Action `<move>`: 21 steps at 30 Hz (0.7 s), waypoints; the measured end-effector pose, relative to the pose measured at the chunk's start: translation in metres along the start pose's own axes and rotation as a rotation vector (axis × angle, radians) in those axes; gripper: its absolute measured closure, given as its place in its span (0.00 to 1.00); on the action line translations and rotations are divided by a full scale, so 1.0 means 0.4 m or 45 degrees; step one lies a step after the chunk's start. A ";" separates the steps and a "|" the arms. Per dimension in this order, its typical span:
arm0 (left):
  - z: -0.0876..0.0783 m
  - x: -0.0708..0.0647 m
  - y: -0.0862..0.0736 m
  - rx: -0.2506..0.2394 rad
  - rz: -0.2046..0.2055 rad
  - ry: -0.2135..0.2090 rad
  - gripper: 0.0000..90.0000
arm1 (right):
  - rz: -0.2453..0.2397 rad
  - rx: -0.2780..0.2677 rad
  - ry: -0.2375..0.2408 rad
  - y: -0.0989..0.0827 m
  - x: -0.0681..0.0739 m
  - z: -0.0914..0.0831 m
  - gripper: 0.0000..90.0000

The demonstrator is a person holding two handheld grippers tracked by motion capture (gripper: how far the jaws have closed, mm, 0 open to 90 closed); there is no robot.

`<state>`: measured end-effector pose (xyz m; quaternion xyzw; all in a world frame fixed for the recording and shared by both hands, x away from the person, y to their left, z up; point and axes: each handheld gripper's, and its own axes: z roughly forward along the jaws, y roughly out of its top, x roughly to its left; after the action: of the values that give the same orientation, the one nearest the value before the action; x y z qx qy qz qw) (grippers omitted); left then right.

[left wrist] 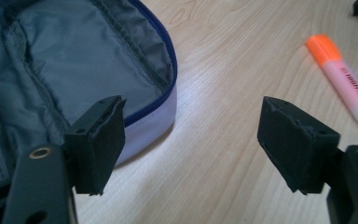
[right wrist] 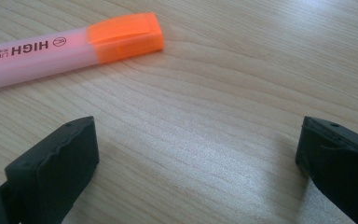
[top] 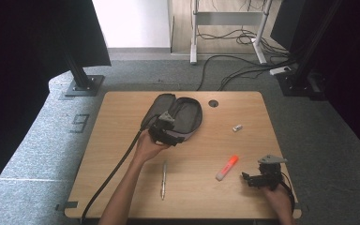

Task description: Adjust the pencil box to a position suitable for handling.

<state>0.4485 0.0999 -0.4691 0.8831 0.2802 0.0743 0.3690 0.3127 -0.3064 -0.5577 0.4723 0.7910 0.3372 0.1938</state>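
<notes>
An open grey pencil case (top: 180, 112) with a blue-edged rim lies at the table's far middle. My left gripper (top: 172, 137) hovers at its near edge, held by a hand. In the left gripper view the jaws stand wide apart, and my left gripper (left wrist: 191, 140) is open: one pad is over the pencil case (left wrist: 74, 70) rim, the other over bare wood. An orange-capped pink highlighter (top: 227, 168) lies right of centre. My right gripper (top: 249, 178) rests low near the front right corner, open (right wrist: 196, 154), with the highlighter (right wrist: 70, 46) just beyond its jaws. The highlighter (left wrist: 342, 79) also lies at the far right.
A silver pen (top: 163, 180) lies near the front edge, pointing away. A small white object (top: 236, 127) sits right of the case. A round cable hole (top: 213, 103) is in the wooden table (top: 117, 140) at the back. Black stands and cables are on the floor beyond.
</notes>
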 end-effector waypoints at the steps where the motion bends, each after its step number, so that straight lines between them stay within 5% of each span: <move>1: 0.005 0.001 0.004 -0.001 0.001 0.000 0.27 | 0.000 0.000 0.000 0.000 0.000 0.000 0.00; 21: 0.093 0.041 0.034 -0.028 -0.015 -0.069 0.52 | 0.000 -0.001 0.000 0.000 0.000 0.000 0.00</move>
<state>0.4808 0.0785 -0.4875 0.8790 0.2744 0.0514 0.3865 0.3126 -0.3064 -0.5577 0.4721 0.7910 0.3373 0.1941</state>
